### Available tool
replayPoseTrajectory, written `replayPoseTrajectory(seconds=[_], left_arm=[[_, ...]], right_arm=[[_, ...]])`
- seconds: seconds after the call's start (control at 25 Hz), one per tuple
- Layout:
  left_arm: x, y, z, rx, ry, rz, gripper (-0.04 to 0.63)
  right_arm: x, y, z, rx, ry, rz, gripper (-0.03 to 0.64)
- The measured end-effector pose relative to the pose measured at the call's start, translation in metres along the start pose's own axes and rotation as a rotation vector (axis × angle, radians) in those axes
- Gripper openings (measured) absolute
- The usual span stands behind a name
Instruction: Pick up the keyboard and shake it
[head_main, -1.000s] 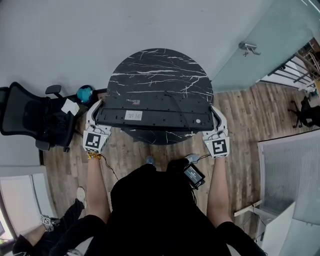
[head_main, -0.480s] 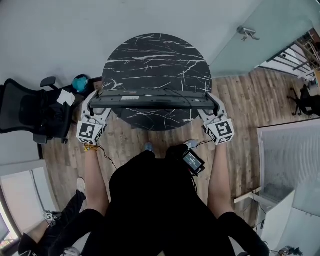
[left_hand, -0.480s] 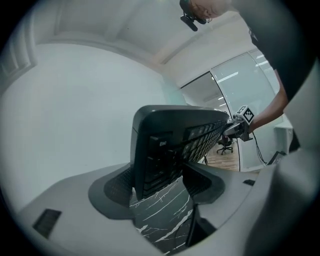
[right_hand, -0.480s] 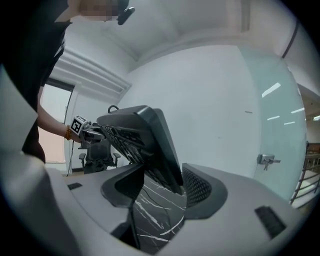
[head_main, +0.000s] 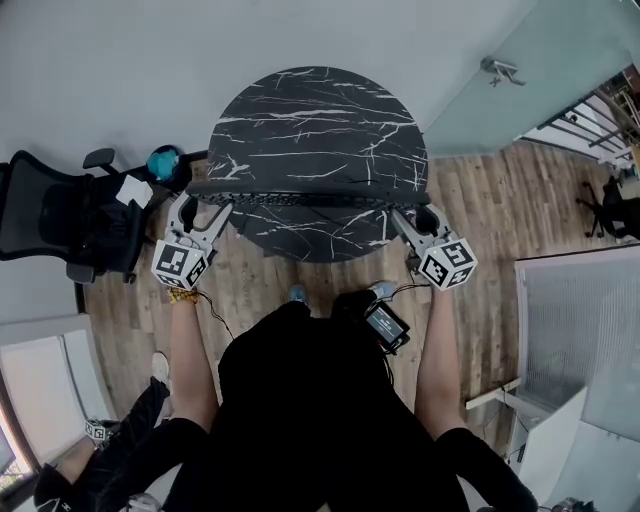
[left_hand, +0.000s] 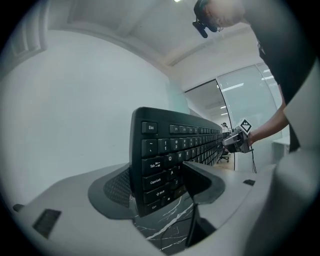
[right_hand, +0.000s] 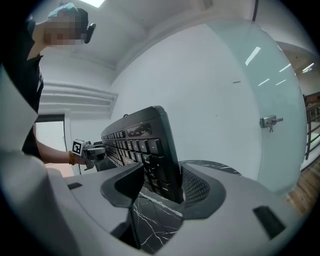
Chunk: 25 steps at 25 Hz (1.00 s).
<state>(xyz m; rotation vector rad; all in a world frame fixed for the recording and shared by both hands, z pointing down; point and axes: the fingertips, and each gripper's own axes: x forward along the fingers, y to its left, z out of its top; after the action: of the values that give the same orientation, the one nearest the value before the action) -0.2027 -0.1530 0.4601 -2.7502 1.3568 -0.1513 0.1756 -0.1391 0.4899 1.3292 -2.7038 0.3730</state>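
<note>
Left claw (left_hand: 161, 186) and right claw (right_hand: 159, 184) each clamp a short end of the stiff, likely light black plastic keyboard (head_main: 310, 197), whose smooth ends may slip.

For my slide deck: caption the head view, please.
A keyboard held on edge over a round table by left gripper and right gripper.

The keyboard (head_main: 300, 197) is hanging over the near edge of the table (head_main: 315, 110), standing up on its long edge. The left gripper (head_main: 203, 208) is pinching its left end, and the right gripper (head_main: 408, 213) is pinching its right end. A chair (head_main: 60, 225) is sitting left of the table.
</note>
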Motion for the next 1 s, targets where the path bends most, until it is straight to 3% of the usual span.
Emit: replayPoseTrajectory(seconds=[0.08, 0.2, 0.28, 0.44, 1.0], left_arm=[[0.0, 0.0, 0.001, -0.043, -0.014, -0.016, 0.294], [-0.002, 0.001, 0.005, -0.178, -0.074, -0.047, 0.294], [-0.003, 0.003, 0.01, -0.234, -0.109, -0.05, 0.295], [-0.003, 0.003, 0.01, -0.253, -0.099, -0.05, 0.295], [-0.004, -0.001, -0.013, -0.298, -0.046, -0.039, 0.295]], right_arm=[[0.0, -0.002, 0.0, 0.074, -0.014, 0.014, 0.234], [-0.004, -0.006, 0.003, 0.231, -0.072, 0.033, 0.204], [-0.004, -0.004, 0.003, 0.235, -0.079, 0.028, 0.195], [-0.007, -0.003, 0.01, 0.263, -0.129, 0.039, 0.19], [-0.009, 0.0, -0.005, 0.226, -0.076, 0.015, 0.19]])
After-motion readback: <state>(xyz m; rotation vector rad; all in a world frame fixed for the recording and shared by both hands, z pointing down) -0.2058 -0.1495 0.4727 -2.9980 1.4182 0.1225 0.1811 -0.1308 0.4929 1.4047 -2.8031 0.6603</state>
